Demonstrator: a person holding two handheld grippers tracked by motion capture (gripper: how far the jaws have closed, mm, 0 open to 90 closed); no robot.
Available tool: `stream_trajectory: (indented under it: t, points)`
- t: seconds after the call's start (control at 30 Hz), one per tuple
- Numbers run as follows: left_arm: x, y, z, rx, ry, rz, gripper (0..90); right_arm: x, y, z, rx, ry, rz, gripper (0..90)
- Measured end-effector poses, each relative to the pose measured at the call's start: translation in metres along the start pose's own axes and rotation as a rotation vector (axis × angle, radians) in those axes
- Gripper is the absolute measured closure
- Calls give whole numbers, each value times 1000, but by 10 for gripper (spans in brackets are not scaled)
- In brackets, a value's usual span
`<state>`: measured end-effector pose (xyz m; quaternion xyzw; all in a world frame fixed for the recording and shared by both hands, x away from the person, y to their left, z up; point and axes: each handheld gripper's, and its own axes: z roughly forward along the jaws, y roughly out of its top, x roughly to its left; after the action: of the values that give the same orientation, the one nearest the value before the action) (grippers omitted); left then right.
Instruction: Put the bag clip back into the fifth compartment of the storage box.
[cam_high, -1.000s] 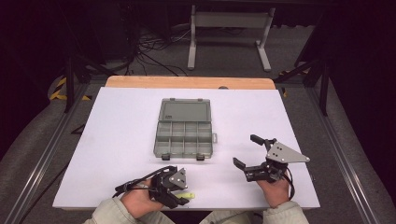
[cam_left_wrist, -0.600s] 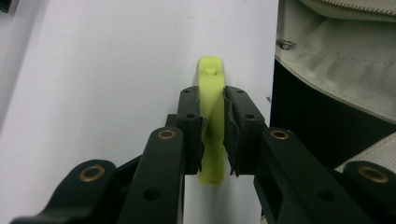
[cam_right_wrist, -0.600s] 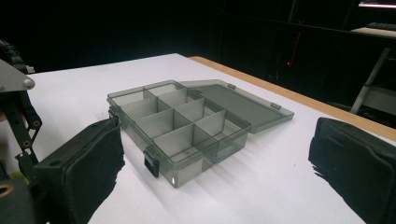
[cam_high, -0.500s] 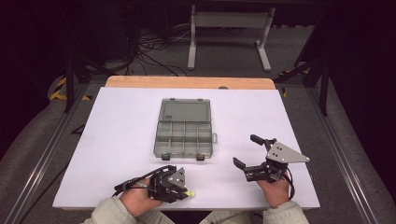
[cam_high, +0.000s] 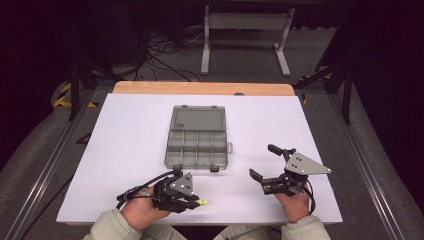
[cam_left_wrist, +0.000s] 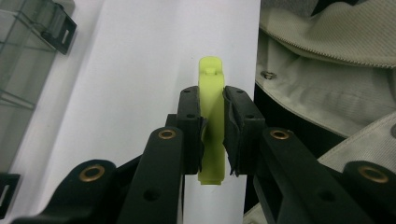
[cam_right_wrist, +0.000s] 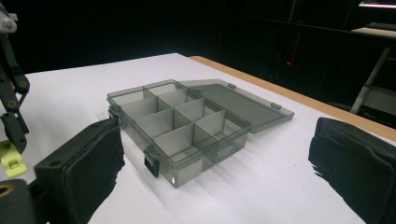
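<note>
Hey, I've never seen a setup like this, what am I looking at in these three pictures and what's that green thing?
A person sits at a white table, holding a hand-operated two-jaw tool in each hand. One picture comes from a camera above; the other two come from cameras riding on each tool. The left tool is shut on a small lime-green clip, near the table's front edge. The right tool is open and holds nothing. In the middle lies a grey plastic box with its lid open flat and its visible compartments empty.
</note>
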<state>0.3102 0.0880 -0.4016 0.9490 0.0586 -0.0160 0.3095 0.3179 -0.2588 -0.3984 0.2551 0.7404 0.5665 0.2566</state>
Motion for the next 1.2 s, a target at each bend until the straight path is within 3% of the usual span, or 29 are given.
stream_trajectory:
  t: [0.47,0.53,0.97,1.2]
  points:
    - [2,4,-21,-63,19,-3,778,0,0,0,-2,3,-1,30]
    - [3,4,-26,-82,24,-22,779,0,0,0,-1,2,-1,30]
    - [8,6,-42,-139,55,-37,778,0,0,0,0,1,-1,30]
    - [14,4,-53,-188,77,-69,779,0,0,0,0,1,1,30]
